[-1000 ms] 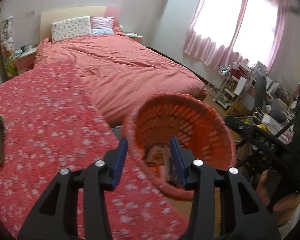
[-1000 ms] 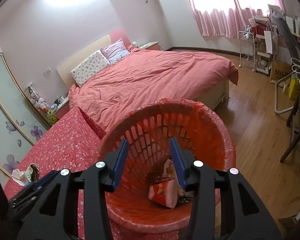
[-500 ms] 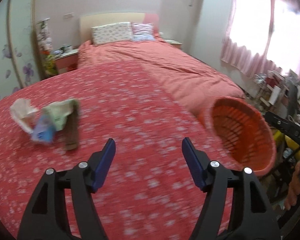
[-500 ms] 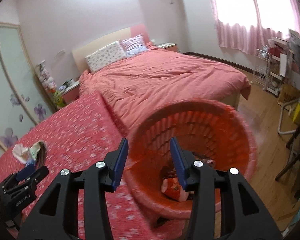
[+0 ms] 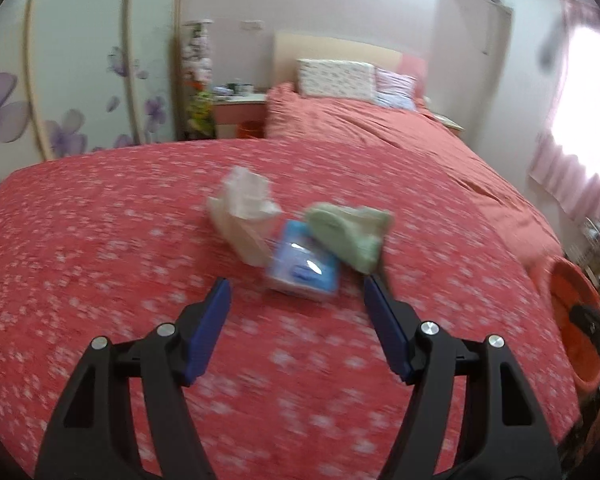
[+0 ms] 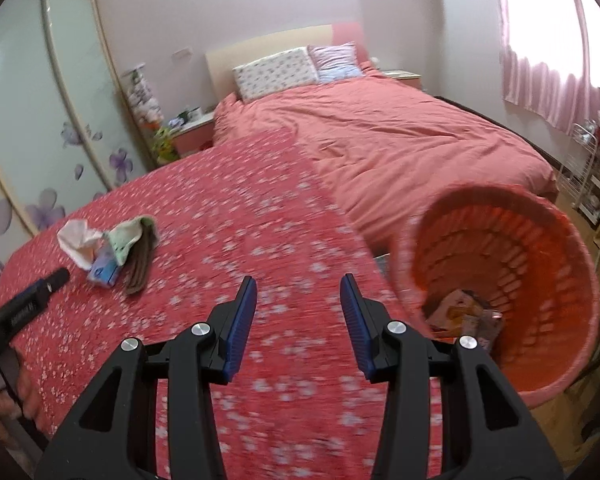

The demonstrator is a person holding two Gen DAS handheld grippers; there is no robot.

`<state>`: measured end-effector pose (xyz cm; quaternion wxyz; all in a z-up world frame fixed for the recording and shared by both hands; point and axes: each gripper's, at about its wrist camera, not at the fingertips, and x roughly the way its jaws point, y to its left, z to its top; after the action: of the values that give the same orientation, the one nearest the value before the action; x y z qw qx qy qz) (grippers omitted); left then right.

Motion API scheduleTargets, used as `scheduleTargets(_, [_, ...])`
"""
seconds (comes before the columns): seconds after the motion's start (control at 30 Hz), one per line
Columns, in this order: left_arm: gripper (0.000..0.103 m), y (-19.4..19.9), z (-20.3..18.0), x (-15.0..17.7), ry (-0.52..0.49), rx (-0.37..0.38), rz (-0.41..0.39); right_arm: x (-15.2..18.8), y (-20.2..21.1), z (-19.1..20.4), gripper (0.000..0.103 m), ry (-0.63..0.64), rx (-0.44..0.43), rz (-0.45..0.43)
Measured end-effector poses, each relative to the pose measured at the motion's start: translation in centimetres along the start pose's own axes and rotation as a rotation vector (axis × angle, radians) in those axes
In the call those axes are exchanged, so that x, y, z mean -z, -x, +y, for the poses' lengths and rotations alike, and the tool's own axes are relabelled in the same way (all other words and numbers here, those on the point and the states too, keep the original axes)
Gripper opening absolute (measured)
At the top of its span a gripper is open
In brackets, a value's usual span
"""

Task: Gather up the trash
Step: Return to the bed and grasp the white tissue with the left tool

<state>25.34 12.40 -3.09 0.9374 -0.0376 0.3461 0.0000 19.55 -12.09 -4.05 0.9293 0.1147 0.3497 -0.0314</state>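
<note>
A small pile of trash lies on the red flowered bedspread [image 5: 100,240]: a crumpled white tissue [image 5: 244,204], a blue packet [image 5: 302,264] and a pale green wad [image 5: 348,232]. My left gripper [image 5: 296,280] is open, just short of the blue packet, with nothing between its fingers. The right wrist view shows the same pile far to the left, the tissue [image 6: 76,240], the packet [image 6: 104,266] and a brown strip [image 6: 140,268]. My right gripper [image 6: 298,280] is open and empty over the bedspread. The orange basket [image 6: 540,248] stands to its right with wrappers [image 6: 460,312] inside.
A second bed with a plain pink duvet [image 6: 400,140] and pillows lies beyond. Flowered wardrobe doors [image 5: 60,80] and a nightstand [image 5: 240,108] are at the back left. Wooden floor, a wire rack [image 6: 592,168] and pink curtains are on the right.
My left gripper has swung left from above the basket to the trash pile, and its jaws have widened. My right gripper has also turned left, so the basket now sits to its right.
</note>
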Motion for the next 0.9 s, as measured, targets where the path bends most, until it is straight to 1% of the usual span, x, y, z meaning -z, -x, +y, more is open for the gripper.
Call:
scheduleTargets(0.1, [0.068, -1.0, 1.9, -1.4, 0.04, -0.019, -0.002, 0.3, -0.8, 1.5, 0.044, 0.03, -0.009, 0.019])
scheduleTargets(0.2, [0.067, -2.4, 2.7, -2.6, 0.064, -0.026, 0.006, 0.6, -1.5, 3.0, 0.044, 0.052, -0.015, 0.032])
scheduleTargets(0.3, [0.062, -3.8, 3.0, -3.5, 0.079, -0.028, 0.024, 0.6, -2.2, 3.7, 0.044, 0.066, -0.024, 0.046])
scheduleTargets(0.47, [0.053, -6.8, 3.4, -4.6, 0.075, -0.06, 0.07, 0.6, -3.1, 4.5, 0.044, 0.073, -0.035, 0.063])
scheduleTargets(0.53, [0.051, -7.9, 3.8, -4.7, 0.087, -0.062, 0.093, 0.6, -3.3, 4.6, 0.044, 0.078, -0.038, 0.067])
scheduleTargets(0.6, [0.05, -8.5, 4.3, -4.8, 0.099, -0.047, 0.103, 0.6, -3.6, 4.9, 0.044, 0.08, -0.041, 0.073])
scheduleTargets(0.63, [0.048, -8.7, 4.5, -4.8, 0.106, -0.038, 0.103, 0.7, -3.7, 5.0, 0.044, 0.08, -0.043, 0.076])
scheduleTargets(0.67, [0.041, -8.9, 4.6, -4.8, 0.11, -0.033, 0.102, 0.7, -3.8, 5.1, 0.044, 0.08, -0.045, 0.078])
scheduleTargets(0.7, [0.038, -9.1, 4.5, -4.8, 0.11, -0.023, 0.103, 0.8, -3.9, 5.3, 0.044, 0.082, -0.047, 0.081])
scheduleTargets(0.77, [0.026, -9.5, 4.6, -4.9, 0.114, 0.001, 0.111, 0.8, -3.9, 5.5, 0.044, 0.085, -0.05, 0.084])
scheduleTargets(0.87, [0.02, -9.8, 4.8, -4.7, 0.117, 0.027, 0.11, 0.9, -4.0, 5.9, 0.044, 0.092, -0.055, 0.089])
scheduleTargets(0.9, [0.02, -9.8, 4.9, -4.6, 0.119, 0.032, 0.105, 1.0, -4.0, 6.0, 0.044, 0.093, -0.057, 0.09])
